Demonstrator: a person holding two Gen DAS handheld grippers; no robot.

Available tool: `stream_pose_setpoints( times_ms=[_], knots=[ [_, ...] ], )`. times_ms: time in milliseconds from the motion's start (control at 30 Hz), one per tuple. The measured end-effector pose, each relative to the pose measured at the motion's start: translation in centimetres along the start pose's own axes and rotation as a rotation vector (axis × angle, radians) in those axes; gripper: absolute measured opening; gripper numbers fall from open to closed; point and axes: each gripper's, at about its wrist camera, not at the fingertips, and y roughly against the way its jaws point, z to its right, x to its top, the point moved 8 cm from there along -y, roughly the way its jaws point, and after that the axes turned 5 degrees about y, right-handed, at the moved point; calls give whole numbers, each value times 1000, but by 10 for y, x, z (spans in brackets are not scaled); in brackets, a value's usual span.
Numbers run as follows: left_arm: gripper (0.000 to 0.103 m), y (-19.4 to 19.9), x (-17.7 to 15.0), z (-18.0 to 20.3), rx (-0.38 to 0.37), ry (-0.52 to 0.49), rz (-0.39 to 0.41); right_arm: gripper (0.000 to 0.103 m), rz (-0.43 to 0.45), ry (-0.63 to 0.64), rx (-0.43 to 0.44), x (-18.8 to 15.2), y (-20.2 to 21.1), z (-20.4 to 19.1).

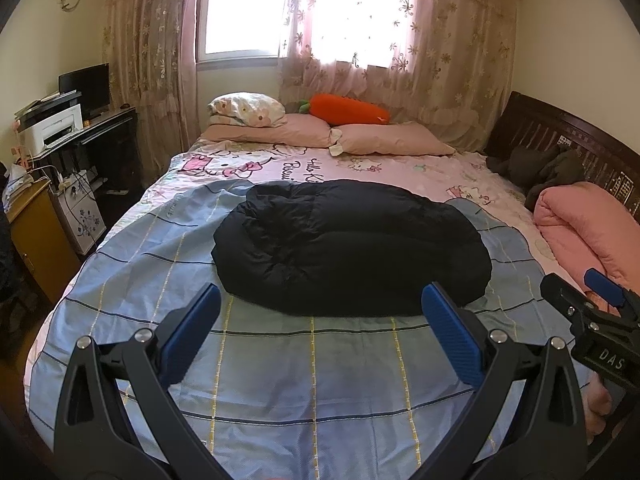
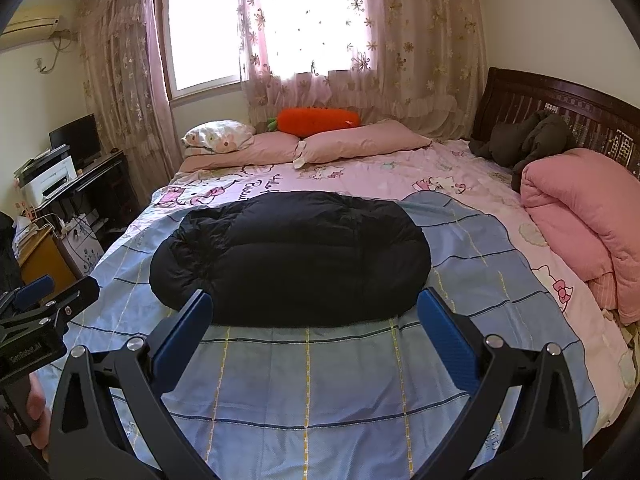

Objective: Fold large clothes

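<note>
A black puffy down jacket [image 1: 352, 248] lies folded in a compact bundle on the blue checked sheet [image 1: 312, 368] spread over the bed. It also shows in the right wrist view [image 2: 292, 256]. My left gripper [image 1: 320, 300] is open and empty, held above the sheet just in front of the jacket's near edge. My right gripper [image 2: 314, 304] is open and empty, at the same near edge. The right gripper shows at the right edge of the left wrist view [image 1: 592, 300]. The left gripper shows at the left edge of the right wrist view [image 2: 52, 292].
A folded pink quilt [image 2: 588, 212] lies at the bed's right side, with a dark green garment [image 2: 524, 140] against the wooden headboard [image 2: 580, 108]. Pink pillows [image 2: 360, 140] and an orange carrot plush [image 2: 316, 120] lie by the curtained window. A desk with a printer [image 1: 56, 128] stands left.
</note>
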Motion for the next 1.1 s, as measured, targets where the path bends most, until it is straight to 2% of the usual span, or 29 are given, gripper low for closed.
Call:
stream_pose_setpoints(
  times_ms=[1100],
  knots=[
    [101,-9,-7,-2,-10,-13,-34,102,-29,3,-6,-8,-9,-2]
  ],
)
